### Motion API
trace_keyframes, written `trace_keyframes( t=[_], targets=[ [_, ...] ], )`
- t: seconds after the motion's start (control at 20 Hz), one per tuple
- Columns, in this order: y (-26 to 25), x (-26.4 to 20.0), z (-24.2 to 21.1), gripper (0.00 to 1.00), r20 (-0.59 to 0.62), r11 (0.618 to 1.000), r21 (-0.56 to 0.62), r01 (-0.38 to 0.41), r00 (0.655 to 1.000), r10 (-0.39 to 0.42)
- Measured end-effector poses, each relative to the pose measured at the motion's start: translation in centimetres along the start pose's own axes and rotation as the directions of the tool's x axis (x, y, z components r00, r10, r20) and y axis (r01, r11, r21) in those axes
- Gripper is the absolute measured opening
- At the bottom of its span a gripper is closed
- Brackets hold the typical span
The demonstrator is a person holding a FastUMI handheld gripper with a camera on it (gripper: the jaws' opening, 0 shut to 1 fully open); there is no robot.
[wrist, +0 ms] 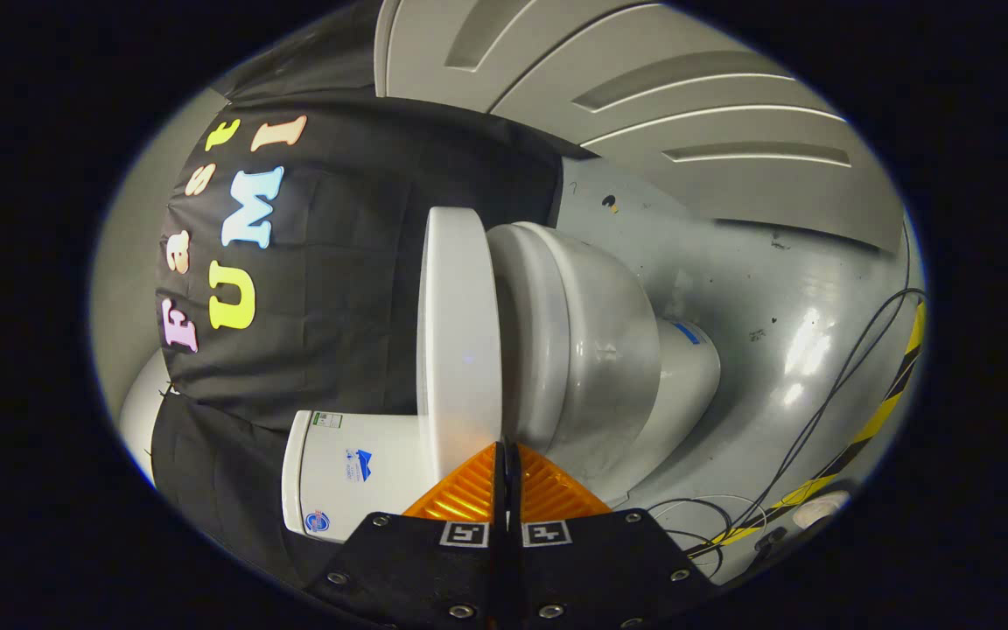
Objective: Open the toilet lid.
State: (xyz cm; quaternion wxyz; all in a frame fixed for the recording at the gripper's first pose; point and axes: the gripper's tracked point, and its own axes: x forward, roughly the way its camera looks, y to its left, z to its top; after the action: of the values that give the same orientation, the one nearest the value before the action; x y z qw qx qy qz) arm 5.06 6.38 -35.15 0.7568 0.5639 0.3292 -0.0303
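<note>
Gripper view
Gripper (pixel 507 451): fingers pressed together, nothing pinched, tips at the gap between lid and seat.
Toilet lid (pixel 458 337): at 12 o'clock just ahead of the fingers, parted from the bowl (pixel 596 350) at 1 o'clock.
Cistern (pixel 351 477): 10 o'clock, beside the fingers.
Cables (pixel 828 411): 3 o'clock on the bare floor (pixel 758 262), near striped tape (pixel 876 420).

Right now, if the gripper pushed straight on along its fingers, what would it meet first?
The gripper, fingers closed together, points at the seam where the toilet lid meets the seat. It would likely strike the lid's edge first, though depth is hard to judge.
</note>
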Motion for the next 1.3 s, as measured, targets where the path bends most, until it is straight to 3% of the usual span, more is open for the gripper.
trace_keyframes(
  t=[0.35, 0.85, 1.15, 1.3],
  targets=[
    [3.6, -1.2, 0.2, 0.00, 0.035, 0.988, -0.153, 0.015, 0.999, -0.010],
    [8.9, -2.7, -0.3, 0.00, 0.077, 0.965, -0.263, -0.013, 0.996, 0.034],
    [11.9, -3.2, -0.9, 0.00, 0.087, 0.935, -0.355, -0.004, 0.995, 0.037],
    [13.6, -3.6, -1.7, 0.00, 0.112, 0.888, -0.460, 0.014, 0.993, 0.042]
  ],
)
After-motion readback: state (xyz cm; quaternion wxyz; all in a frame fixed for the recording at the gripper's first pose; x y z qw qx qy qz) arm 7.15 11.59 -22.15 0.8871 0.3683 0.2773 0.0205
